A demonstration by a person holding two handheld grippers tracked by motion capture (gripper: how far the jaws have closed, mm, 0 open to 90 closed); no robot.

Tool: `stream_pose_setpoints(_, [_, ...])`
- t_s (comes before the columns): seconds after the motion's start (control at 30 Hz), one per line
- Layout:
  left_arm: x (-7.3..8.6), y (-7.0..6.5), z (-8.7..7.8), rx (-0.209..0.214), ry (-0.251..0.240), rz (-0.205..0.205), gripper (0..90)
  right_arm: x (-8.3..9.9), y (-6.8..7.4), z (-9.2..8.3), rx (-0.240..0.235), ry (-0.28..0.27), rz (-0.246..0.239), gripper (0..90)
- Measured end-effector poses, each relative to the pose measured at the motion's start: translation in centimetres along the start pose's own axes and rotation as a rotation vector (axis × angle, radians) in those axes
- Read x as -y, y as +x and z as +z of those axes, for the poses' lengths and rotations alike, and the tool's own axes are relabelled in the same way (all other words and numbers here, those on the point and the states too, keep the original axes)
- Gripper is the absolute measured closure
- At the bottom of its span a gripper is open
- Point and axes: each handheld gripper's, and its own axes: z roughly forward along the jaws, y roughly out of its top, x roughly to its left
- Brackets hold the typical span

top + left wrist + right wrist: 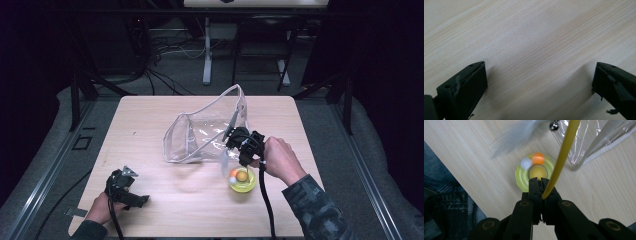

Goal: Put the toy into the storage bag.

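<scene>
Left gripper [135,199]: near the tabletop's near-left corner we find it low over bare wood, jaws spread wide with nothing between them.
Right gripper [541,185]: jaws pressed together on a thin yellow flexible wand [562,155], pinching it close to its lower end.
Wand's far end: a grey feather tuft [516,135] and a small silver bell [554,126], blurred.
Round yellow-green plastic toy base [242,181]: near the near-right edge, directly below the right gripper; a white ball [525,163] and an orange ball [538,158] sit on it.
Step in hand: we judge the wand is being carried, probably to or from the pouch.
Next move: calls for steering the feather end toward the opening; the wand looks bendy.
Clear plastic zip pouch with white trim [205,131]: mid-tabletop, just beyond the base, mouth gaping leftward.
Obstruction: the pouch's limp wall lies close to the gripper.
</scene>
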Motion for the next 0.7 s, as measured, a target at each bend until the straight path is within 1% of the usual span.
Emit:
stream_pose_setpoints(0.03, [0.0, 0.0, 0.0, 0.0, 0.0, 0.0, 0.0, 0.0, 0.0, 0.0, 0.0, 0.0, 0.0, 87.5])
stream_pose_setpoints(0.07, [0.0, 0.0, 0.0, 0.0, 0.0, 0.0, 0.0, -0.1, 0.0, -0.1, 0.003, 0.013, -0.008, 87.4])
stream_pose_setpoints(0.2, [0.0, 0.0, 0.0, 0.0, 0.0, 0.0, 0.0, -0.3, 0.0, -0.3, -0.008, 0.007, -0.002, 87.4])
stream_pose_setpoints(0.23, [0.0, 0.0, 0.0, 0.0, 0.0, 0.001, 0.0, -0.4, -0.1, -0.4, -0.007, 0.019, -0.01, 87.4])
stream_pose_setpoints(0.33, [0.0, 0.0, 0.0, 0.0, 0.0, 0.001, 0.0, -0.5, 0.0, -0.5, -0.017, 0.017, -0.01, 87.3])
stream_pose_setpoints(0.37, [0.0, 0.0, 0.0, 0.0, 0.0, 0.001, 0.0, -0.6, 0.0, -0.7, -0.02, 0.024, -0.019, 87.1])
stream_pose_setpoints(0.4, [0.0, 0.0, 0.0, 0.0, 0.0, 0.001, 0.0, -0.7, 0.0, -0.8, -0.025, 0.016, -0.02, 87.0])
stream_pose_setpoints(0.5, [0.0, 0.0, 0.0, 0.0, 0.0, 0.001, 0.0, -0.8, -0.1, -1.1, -0.031, 0.021, -0.025, 86.9])
stream_pose_setpoints(0.6, [0.0, 0.0, 0.0, 0.0, 0.0, 0.001, 0.0, -1.1, -0.1, -1.5, -0.031, 0.026, -0.031, 86.9])
stream_pose_setpoints(0.63, [0.0, 0.0, 0.0, 0.0, 0.0, 0.0, 0.0, -1.2, -0.1, -1.8, -0.031, 0.036, -0.04, 87.2])
stream_pose_setpoints(0.7, [0.0, 0.0, 0.0, 0.0, -0.001, 0.001, 0.0, -1.3, 0.0, -1.9, -0.027, 0.033, -0.04, 87.5])
